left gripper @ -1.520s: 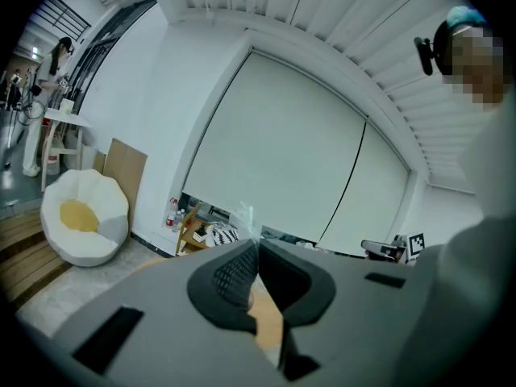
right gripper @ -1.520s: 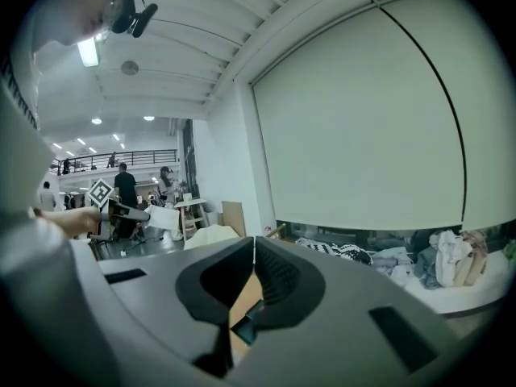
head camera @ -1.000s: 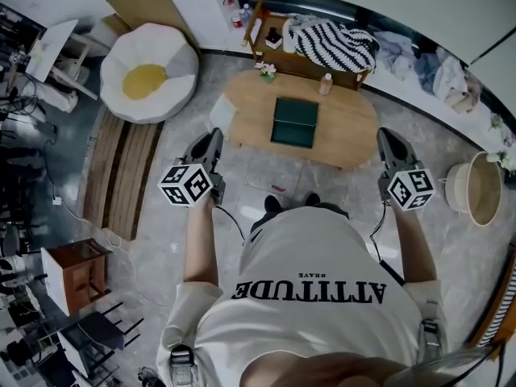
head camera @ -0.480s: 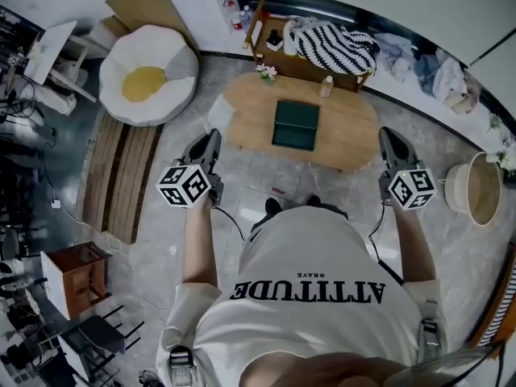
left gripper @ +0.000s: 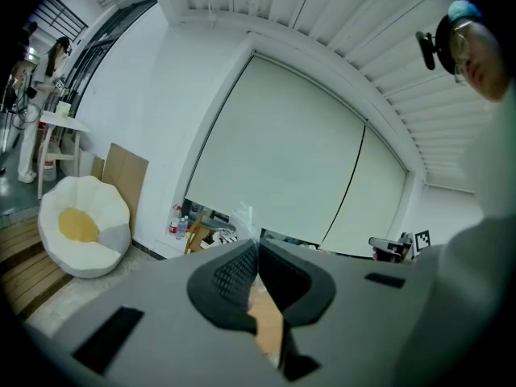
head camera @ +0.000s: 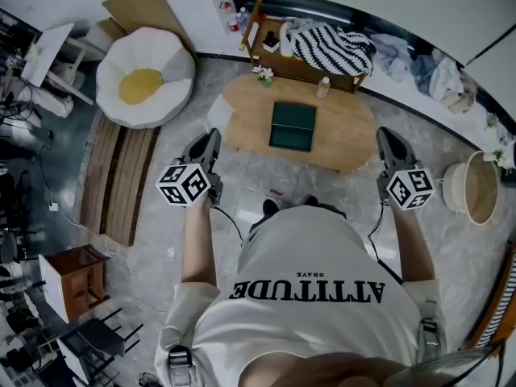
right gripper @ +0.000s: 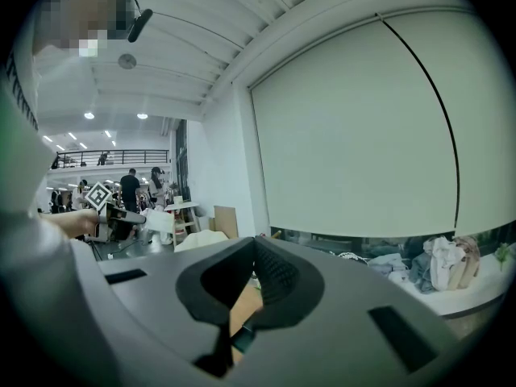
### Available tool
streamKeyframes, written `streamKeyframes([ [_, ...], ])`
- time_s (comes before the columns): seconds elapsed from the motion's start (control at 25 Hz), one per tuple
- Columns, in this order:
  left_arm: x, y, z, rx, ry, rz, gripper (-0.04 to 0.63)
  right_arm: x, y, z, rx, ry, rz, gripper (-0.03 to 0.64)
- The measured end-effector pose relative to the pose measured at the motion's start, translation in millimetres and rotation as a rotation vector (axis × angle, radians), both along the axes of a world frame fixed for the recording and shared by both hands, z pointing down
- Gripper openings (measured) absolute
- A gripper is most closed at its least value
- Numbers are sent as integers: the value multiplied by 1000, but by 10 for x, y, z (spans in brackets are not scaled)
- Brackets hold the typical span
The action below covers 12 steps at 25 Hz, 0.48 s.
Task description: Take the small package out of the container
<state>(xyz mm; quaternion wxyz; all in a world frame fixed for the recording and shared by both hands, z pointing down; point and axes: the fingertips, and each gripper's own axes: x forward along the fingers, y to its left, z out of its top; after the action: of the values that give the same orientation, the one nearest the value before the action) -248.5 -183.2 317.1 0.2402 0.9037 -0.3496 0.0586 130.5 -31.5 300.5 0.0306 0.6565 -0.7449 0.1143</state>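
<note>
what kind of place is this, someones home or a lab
Probably a mock living-room corner inside a larger workspace: a low wooden coffee table, an egg-shaped beanbag and a striped blanket, with people standing about beyond.

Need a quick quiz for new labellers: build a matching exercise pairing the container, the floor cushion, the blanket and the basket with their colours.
Things:
1. container
2. floor cushion
3. blanket
4. basket

Colours:
A. black-and-white stripes
B. cream outside, tan inside
C. dark green
D. white with a yellow centre

Pairs: 1-C, 2-D, 3-A, 4-B
</note>
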Motion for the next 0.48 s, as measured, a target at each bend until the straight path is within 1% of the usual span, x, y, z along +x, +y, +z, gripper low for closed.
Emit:
streamKeyframes([
  [0.48, 70, 5, 31, -4, 2, 4, 21, 55, -20, 43, -5, -14, -2, 20],
])
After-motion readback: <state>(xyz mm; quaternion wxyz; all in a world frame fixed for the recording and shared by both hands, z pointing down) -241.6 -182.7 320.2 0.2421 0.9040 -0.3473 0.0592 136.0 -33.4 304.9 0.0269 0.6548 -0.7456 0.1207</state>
